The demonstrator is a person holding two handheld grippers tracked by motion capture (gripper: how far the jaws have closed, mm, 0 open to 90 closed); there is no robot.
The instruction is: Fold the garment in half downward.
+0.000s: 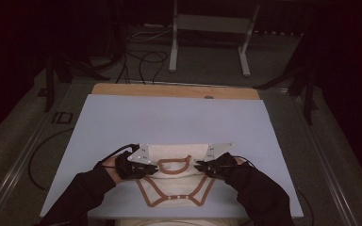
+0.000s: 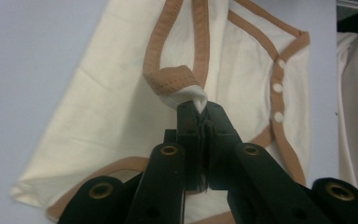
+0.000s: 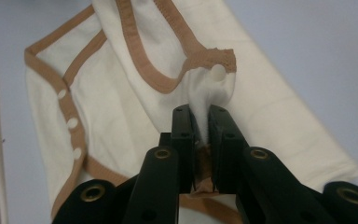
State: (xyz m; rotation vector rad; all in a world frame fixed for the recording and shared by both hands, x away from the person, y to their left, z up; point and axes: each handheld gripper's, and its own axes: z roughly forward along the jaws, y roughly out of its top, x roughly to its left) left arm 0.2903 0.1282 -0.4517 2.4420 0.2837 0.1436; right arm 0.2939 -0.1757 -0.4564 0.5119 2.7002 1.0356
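The cream cotton baby bodysuit with tan trim (image 1: 174, 181) lay at the near edge of the pale blue table (image 1: 122, 122). The left gripper (image 2: 199, 106) and the right gripper (image 3: 200, 116) each pinched a shoulder. Folding appeared in hand; the next move called for level, matched travel.

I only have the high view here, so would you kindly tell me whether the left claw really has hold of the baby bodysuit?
Observer: Yes. The left claw is shut on a pinch of the cream baby bodysuit, just under its tan neckline trim.
Operator: Thank you. And the right claw?
Observer: The right claw is shut on cream fabric too, right below a white snap at the trim's corner.
Operator: Are the crotch snaps fastened?
Observer: The left claw's view shows three white snaps in a row along the tan edge, with nothing clipped onto them.
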